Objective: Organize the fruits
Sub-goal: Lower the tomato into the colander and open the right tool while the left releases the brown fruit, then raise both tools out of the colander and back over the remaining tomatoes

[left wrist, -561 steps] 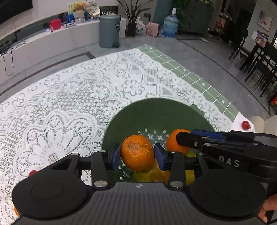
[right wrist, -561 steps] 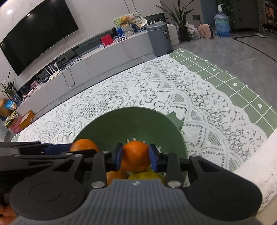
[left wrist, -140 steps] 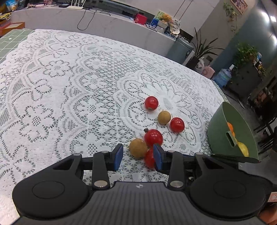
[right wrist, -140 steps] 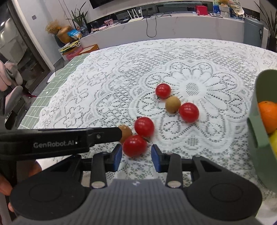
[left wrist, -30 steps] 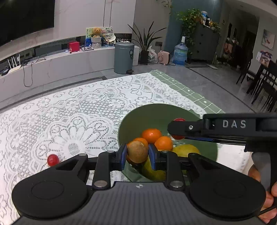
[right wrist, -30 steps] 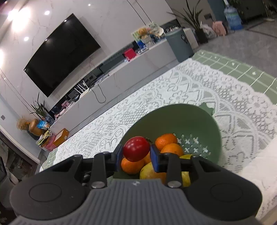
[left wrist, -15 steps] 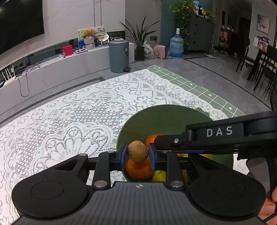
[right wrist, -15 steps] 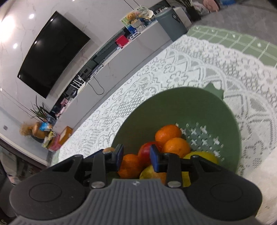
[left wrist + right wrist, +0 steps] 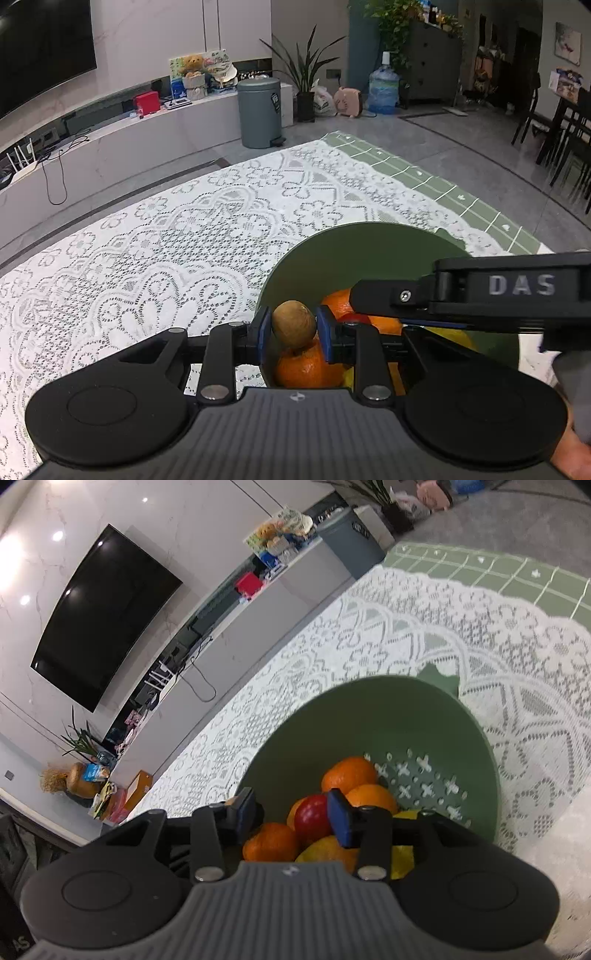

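**Two fruits over the bowl, one let go**

Left gripper [image 9: 292, 329] clenched the brown fruit [image 9: 293, 324] above the green bowl [image 9: 424, 716]. Right gripper [image 9: 293, 818] had just been opening; its pads stood clear of the red fruit [image 9: 312, 819], which lay on the oranges [image 9: 349, 773]. Risk, as judged: dropped onto that rounded heap, the brown fruit could roll, or strike the right gripper crowded alongside.

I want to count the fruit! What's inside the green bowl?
In the bowl: oranges, a red fruit and yellow fruit. The grippers cover the near side, so I can't count them all.
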A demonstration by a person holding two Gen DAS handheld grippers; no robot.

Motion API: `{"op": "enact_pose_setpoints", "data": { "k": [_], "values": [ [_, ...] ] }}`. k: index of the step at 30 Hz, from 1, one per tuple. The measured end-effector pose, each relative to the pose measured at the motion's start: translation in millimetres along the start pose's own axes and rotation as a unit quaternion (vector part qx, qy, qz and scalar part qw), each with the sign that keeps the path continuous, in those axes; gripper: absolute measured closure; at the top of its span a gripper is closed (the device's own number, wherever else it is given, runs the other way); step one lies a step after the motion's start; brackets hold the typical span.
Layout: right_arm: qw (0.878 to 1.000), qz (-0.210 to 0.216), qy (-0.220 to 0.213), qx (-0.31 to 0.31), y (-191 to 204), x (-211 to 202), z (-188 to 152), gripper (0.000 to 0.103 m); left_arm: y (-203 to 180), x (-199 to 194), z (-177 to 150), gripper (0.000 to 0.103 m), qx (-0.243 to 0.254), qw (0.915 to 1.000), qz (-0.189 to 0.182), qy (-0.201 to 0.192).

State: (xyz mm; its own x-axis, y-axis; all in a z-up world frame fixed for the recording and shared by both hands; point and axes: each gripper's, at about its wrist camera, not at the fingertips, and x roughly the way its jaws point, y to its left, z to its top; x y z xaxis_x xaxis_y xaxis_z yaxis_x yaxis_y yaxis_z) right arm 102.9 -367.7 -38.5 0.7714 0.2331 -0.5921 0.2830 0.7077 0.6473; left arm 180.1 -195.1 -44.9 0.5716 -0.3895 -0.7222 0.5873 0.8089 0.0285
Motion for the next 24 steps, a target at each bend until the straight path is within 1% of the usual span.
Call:
{"op": "enact_pose_setpoints", "data": {
  "k": [3, 5, 9, 12, 16, 19, 21, 24],
  "values": [
    [1.000, -0.001, -0.009, -0.005, 1, -1, 0, 0.052, -1, 6, 1, 0.073, 0.001, 1.0000, 0.006, 0.005],
    [1.000, -0.001, -0.008, -0.001, -1, -1, 0, 0.052, 0, 10, 1, 0.073, 0.000, 1.0000, 0.005, 0.008],
    [1.000, 0.001, -0.008, 0.005, -3, 1, 1, 0.048, -3, 14, 1, 0.071, 0.008, 0.9999, 0.011, 0.008],
    [1.000, 0.000, -0.007, 0.007, -3, 0, 0, 0.047, -6, 16, -1, 0.069, 0.017, 0.9997, 0.017, 0.007],
    [1.000, 0.001, -0.007, 0.012, -4, -1, -1, 0.046, -5, 16, -1, 0.065, 0.012, 0.9998, 0.013, 0.008],
    [1.000, 0.000, -0.007, 0.012, -3, 0, -1, 0.046, -3, 13, -2, 0.061, 0.007, 0.9999, 0.005, 0.009],
    [1.000, -0.001, -0.009, 0.011, -3, -1, -2, 0.044, -2, 8, -3, 0.060, 0.003, 1.0000, 0.002, 0.007],
    [1.000, -0.003, -0.015, 0.007, -1, -2, -2, 0.042, -1, -5, -4, 0.057, -0.002, 1.0000, 0.000, -0.002]
  ]
}}
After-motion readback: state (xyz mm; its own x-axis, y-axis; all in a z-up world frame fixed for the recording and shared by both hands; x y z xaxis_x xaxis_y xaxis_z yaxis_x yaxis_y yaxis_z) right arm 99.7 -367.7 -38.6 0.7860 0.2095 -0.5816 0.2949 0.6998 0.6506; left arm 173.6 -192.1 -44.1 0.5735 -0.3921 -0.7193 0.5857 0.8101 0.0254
